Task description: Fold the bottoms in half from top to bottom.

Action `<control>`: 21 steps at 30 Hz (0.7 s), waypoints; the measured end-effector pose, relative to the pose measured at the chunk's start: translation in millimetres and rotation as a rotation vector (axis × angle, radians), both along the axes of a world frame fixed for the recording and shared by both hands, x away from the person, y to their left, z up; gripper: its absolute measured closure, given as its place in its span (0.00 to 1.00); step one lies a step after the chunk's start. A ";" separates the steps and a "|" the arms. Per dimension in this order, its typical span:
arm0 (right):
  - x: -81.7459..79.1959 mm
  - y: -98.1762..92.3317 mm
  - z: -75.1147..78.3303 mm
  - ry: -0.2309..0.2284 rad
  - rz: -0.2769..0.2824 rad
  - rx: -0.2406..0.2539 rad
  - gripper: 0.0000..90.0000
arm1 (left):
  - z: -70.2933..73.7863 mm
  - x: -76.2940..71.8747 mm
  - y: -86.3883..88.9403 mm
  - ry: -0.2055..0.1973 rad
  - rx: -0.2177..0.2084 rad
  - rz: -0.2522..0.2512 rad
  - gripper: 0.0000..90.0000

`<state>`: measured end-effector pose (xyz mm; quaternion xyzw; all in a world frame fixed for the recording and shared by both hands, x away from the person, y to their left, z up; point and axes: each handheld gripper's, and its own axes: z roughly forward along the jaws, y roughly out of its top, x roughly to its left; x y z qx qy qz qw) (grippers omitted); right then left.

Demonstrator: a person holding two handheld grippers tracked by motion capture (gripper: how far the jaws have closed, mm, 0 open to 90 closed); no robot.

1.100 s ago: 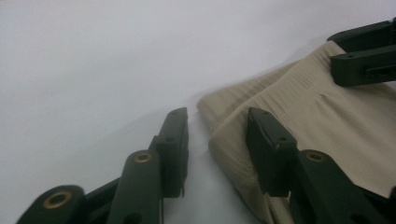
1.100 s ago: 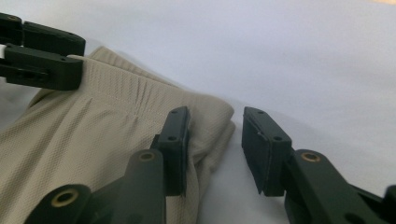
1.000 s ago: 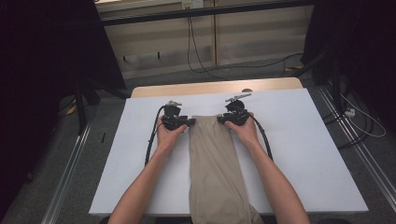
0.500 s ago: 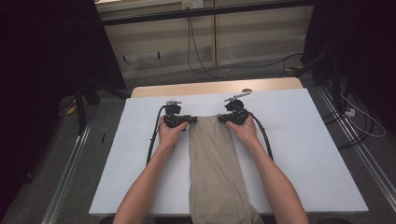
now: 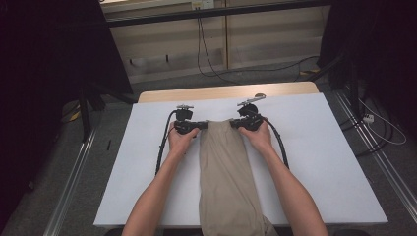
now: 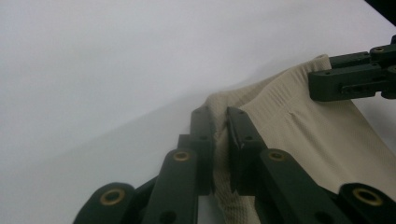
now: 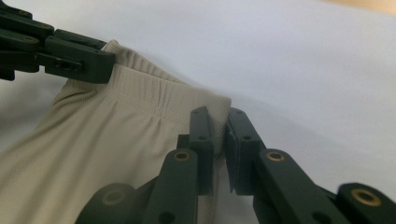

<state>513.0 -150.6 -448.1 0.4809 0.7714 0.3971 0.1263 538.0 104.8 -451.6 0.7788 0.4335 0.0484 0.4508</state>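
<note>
Jaws on both tools are clamped onto cloth: the left gripper (image 6: 219,116) has just been closing and now pinches one corner of the beige ribbed-knit garment (image 5: 226,172) at its waistband, and the right gripper (image 7: 215,116) has likewise just been closing and nips the opposite corner. In the high view the garment lies as a long folded strip down the centre of the frame on the white table cover (image 5: 324,162), its far end stretched between the left gripper (image 5: 196,126) and the right gripper (image 5: 237,124), its near end spilling over the table edge at the bottom. The risk, as I judge it, lies in how little fabric each bite holds; both pinches sit close to the hem's very corner, so a lift or sideways pull could slide the stretchy knit out of one side. Should one corner slip, the folded layers would likely sag and come apart. Uneven pulling could also skew the strip or drag the overhanging end off.
</note>
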 end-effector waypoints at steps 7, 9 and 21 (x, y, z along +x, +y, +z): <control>-1.2 -12.0 23.3 -0.067 -0.016 0.088 0.91 | 23.7 2.2 -0.2 -0.081 -0.035 -0.001 0.91; -0.8 -14.8 30.7 -0.084 -0.021 0.096 0.91 | 34.1 4.9 -5.2 -0.115 -0.030 -0.006 0.91; 6.1 -34.1 72.7 -0.155 -0.050 0.122 0.91 | 68.5 23.6 -22.5 -0.178 -0.063 -0.009 0.91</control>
